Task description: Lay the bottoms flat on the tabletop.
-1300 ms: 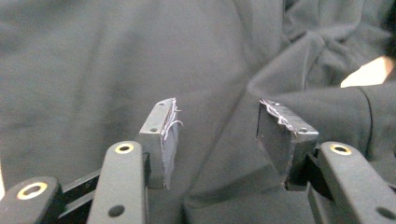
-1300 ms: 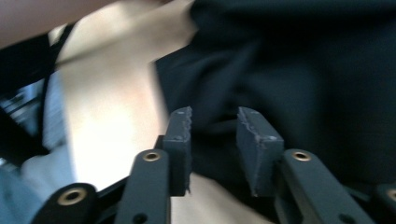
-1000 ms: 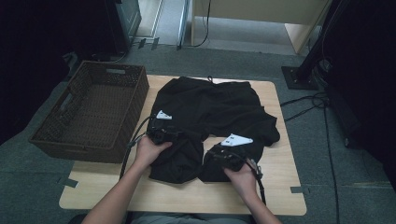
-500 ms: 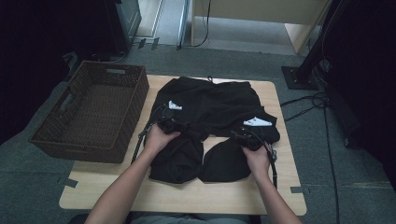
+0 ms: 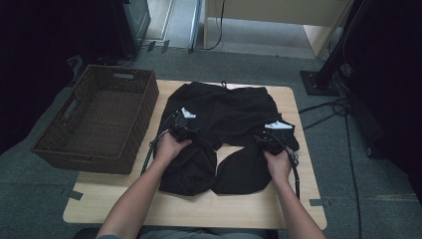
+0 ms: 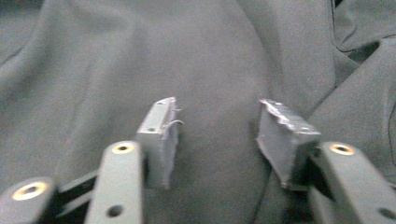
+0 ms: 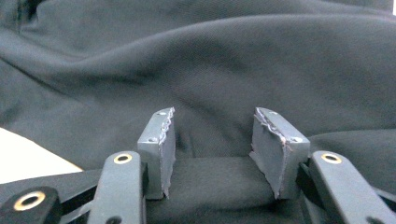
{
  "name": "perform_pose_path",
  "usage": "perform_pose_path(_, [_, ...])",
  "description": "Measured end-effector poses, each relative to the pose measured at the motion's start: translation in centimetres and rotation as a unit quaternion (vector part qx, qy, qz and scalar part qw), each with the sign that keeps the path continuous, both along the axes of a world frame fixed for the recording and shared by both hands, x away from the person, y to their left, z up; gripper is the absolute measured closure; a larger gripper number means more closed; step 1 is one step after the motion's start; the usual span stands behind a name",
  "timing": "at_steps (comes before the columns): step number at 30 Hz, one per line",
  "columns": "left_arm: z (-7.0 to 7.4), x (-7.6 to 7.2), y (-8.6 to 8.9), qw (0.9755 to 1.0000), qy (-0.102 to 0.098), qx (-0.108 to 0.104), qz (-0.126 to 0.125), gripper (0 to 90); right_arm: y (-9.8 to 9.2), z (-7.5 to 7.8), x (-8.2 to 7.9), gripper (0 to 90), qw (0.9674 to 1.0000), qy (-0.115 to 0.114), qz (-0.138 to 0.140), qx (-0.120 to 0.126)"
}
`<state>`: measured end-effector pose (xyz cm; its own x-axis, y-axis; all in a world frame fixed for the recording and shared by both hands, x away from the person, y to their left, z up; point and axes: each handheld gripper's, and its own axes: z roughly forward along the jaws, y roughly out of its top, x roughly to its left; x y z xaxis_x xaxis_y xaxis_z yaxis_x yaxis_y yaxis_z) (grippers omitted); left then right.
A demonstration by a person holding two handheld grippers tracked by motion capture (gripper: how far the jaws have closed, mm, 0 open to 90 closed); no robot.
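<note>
Your black garment [image 5: 226,117] lies spread across the table's middle, crumpled, with soft folds. Its wide body reaches the far edge; two rounded flaps point toward you, parted by a gap of bare wood. The cloth looks matte.

The right gripper [image 7: 212,154] sits low over the black garment [image 7: 233,60], its jaws having just been opening, with a gap between the two grey pads [image 7: 161,149] and dark cloth lying flat below them (unpinched); a pale tabletop [image 7: 28,156] corner shows at left
</note>
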<state>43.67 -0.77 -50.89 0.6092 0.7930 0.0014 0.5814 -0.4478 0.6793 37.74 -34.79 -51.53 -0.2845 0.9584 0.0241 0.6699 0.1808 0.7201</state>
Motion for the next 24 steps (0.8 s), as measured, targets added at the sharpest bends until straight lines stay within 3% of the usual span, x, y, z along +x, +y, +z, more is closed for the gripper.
perform_pose_path(2, [-0.1, -0.3, 0.4, 0.9999, -0.007, -0.008, -0.001, 63.2, 0.1, -0.1, -0.2, 50.0, 1.0, -0.004, -0.001, 0.005])
perform_pose_path(7, [0.0, -0.8, 1.1, 1.0, 0.002, -0.009, -0.002, 88.3, 0.6, -0.4, -0.3, 50.6, 0.9998, -0.015, 0.001, 0.01])
perform_pose_path(11, [0.3, -2.0, 2.1, 0.9999, 0.015, -0.004, -0.006, 89.4, 1.3, -0.3, -0.4, 51.1, 0.9998, -0.012, 0.013, 0.01])
perform_pose_path(16, [0.6, -4.2, 3.7, 0.9995, 0.026, 0.016, -0.01, 89.4, 2.5, -0.2, -0.8, 51.5, 0.9991, -0.006, 0.042, 0.006])
perform_pose_path(20, [0.5, -5.1, 5.0, 0.9993, 0.037, -0.009, 0.003, 87.9, 3.6, -0.1, -1.1, 51.5, 0.9982, -0.003, 0.059, 0.006])
perform_pose_path(22, [0.6, -5.4, 5.6, 0.9976, 0.053, -0.042, 0.013, 79.6, 4.7, -0.1, -1.4, 52.8, 0.9972, -0.005, 0.075, 0.004])
perform_pose_path(24, [1.0, -5.8, 5.4, 0.9977, 0.043, -0.05, 0.012, 74.7, 5.0, -0.1, -1.5, 54.1, 0.9972, -0.005, 0.075, 0.004])
